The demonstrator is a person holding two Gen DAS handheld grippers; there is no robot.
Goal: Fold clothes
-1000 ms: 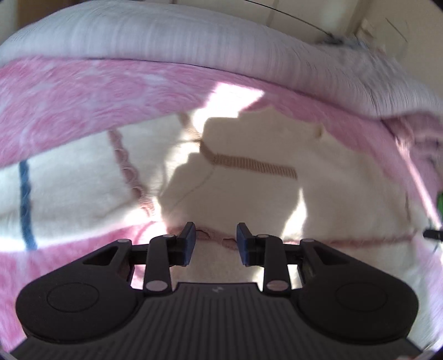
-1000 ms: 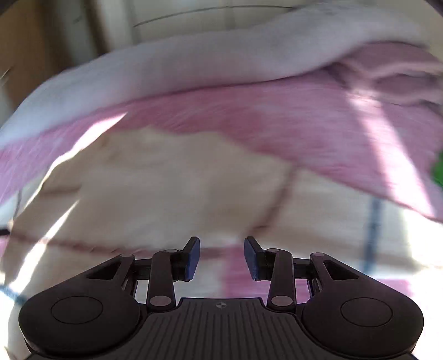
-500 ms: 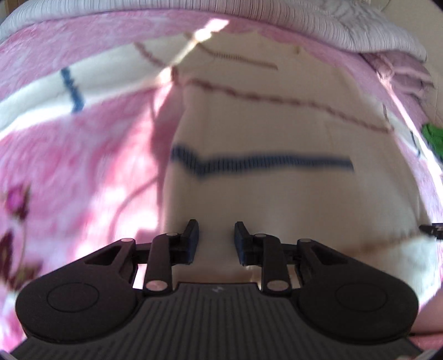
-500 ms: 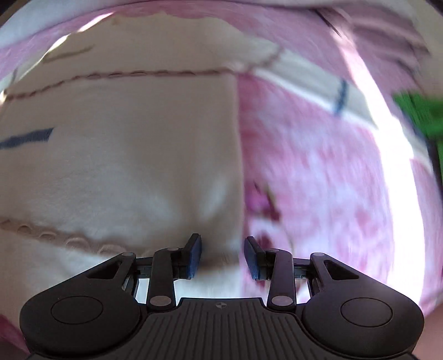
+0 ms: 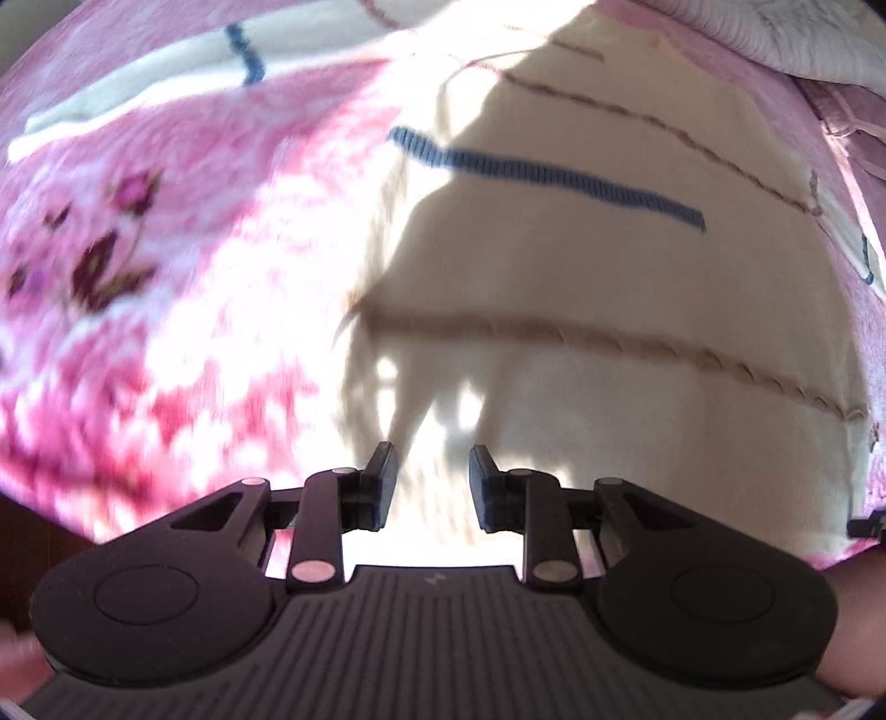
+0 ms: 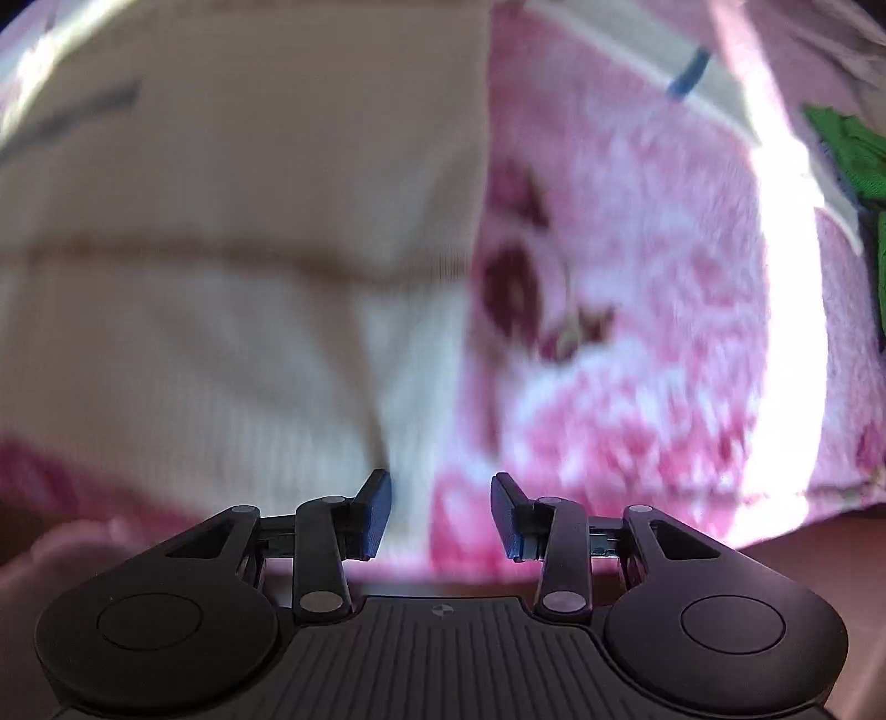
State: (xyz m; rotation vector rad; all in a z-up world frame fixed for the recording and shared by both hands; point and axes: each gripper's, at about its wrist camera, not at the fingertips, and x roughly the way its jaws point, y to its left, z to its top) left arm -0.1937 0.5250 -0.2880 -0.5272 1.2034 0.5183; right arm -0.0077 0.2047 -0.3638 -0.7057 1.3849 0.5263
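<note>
- Left wrist view: the left claw (image 5: pixel 431 487) points down at a cream knitted garment (image 5: pixel 581 310) spread flat on a pink flowered blanket (image 5: pixel 166 288). Its two dark fingers stand a little apart with nothing between them; it grips nothing.
- A blue knitted stripe (image 5: pixel 548 171) crosses the upper part of the garment, and a brown braided line (image 5: pixel 609 343) crosses it lower down.
- The garment's left edge runs down toward the claw, so the fingers hang just above its lower left part, with the blanket to their left. Sunlight and hard shadows fall across the cloth here.
- A white ribbed cover (image 5: pixel 803 39) lies bunched at the top right corner.
- Right wrist view: the right claw (image 6: pixel 441 512) also points down, fingers parted and empty, gripping nothing.
- The same cream knitted garment (image 6: pixel 221 221) fills the left half of this blurred picture; its right edge meets the pink flowered blanket (image 6: pixel 637 332) and runs down to just left of the gap between the fingers.
- A green cloth (image 6: pixel 853 160) shows at the right edge, lying on the blanket well apart from the garment.
</note>
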